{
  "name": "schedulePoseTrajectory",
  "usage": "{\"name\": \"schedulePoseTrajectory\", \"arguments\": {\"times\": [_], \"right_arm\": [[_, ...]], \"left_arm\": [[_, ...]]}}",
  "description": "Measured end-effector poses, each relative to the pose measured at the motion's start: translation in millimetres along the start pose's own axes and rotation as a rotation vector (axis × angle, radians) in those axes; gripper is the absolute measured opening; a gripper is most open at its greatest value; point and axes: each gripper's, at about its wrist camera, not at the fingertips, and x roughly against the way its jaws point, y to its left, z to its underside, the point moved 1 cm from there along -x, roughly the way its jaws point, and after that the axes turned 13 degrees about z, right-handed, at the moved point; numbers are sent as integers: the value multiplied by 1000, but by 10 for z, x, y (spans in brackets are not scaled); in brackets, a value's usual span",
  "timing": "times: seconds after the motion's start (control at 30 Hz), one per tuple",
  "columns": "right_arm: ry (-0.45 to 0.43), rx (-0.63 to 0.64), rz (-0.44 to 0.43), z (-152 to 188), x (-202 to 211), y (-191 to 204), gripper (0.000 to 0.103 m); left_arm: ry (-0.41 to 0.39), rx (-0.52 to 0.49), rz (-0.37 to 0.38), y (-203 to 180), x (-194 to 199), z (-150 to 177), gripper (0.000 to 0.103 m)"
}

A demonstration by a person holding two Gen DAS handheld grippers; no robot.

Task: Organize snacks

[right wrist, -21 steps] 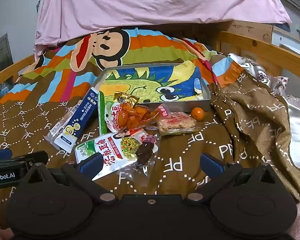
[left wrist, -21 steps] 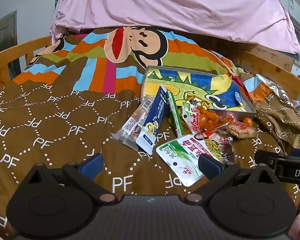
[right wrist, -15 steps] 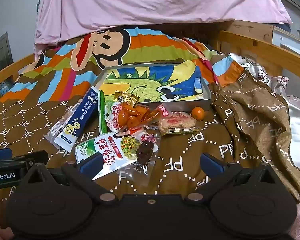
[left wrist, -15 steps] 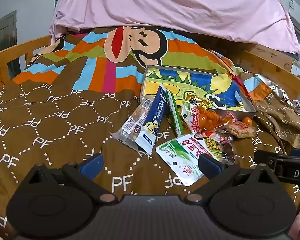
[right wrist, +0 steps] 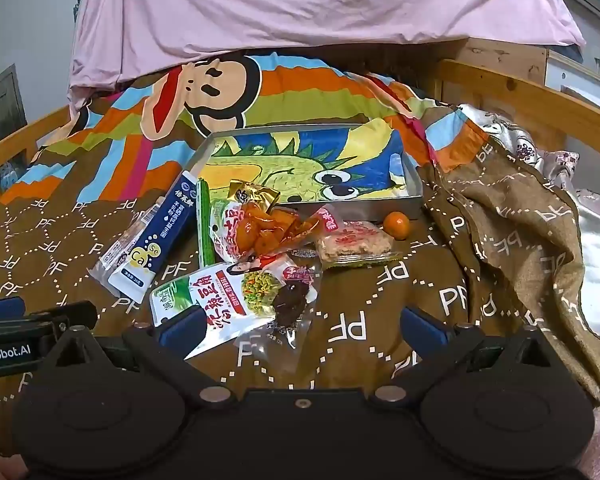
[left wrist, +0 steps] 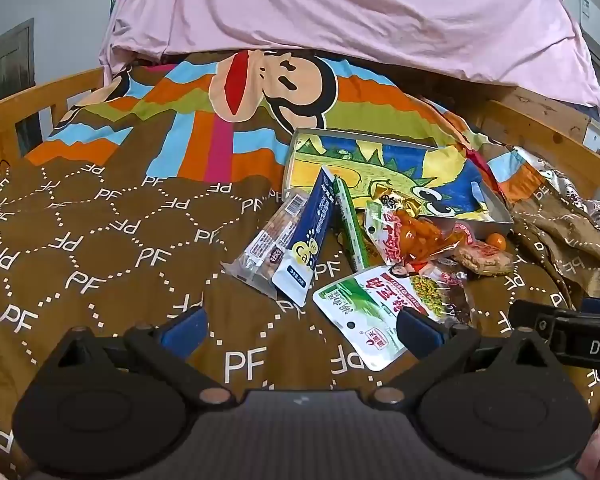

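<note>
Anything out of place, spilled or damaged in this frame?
Nothing looks damaged or spilled. The snack packets lie in a loose overlapping pile on the bedspread in front of the tray, which holds none of them. A small orange sits loose beside the tray's near corner. Both grippers, left gripper and right gripper, are open.

Left gripper (left wrist: 300, 330): black linkage arms, blue finger pads (left wrist: 184, 330), round discs, silver screws. Right gripper (right wrist: 300, 326) identical (white "enRobot.AI" lettering on side of left unit).
</note>
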Motion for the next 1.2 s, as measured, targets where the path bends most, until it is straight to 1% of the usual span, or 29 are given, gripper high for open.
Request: {"name": "schedulePoseTrajectory", "arguments": {"times": [0.4,0.5,1.2], "right_arm": [[4,0,-1,-42,-2,-22,102],[4,1,-2,3,-15,8,102],[10,1,-2,0,-21,11,102]], "left_arm": [[7,10,6,17,-6,35,103],[6,11,5,22,-2,38,103],[18,25,3,39,-30,34,103]]}}
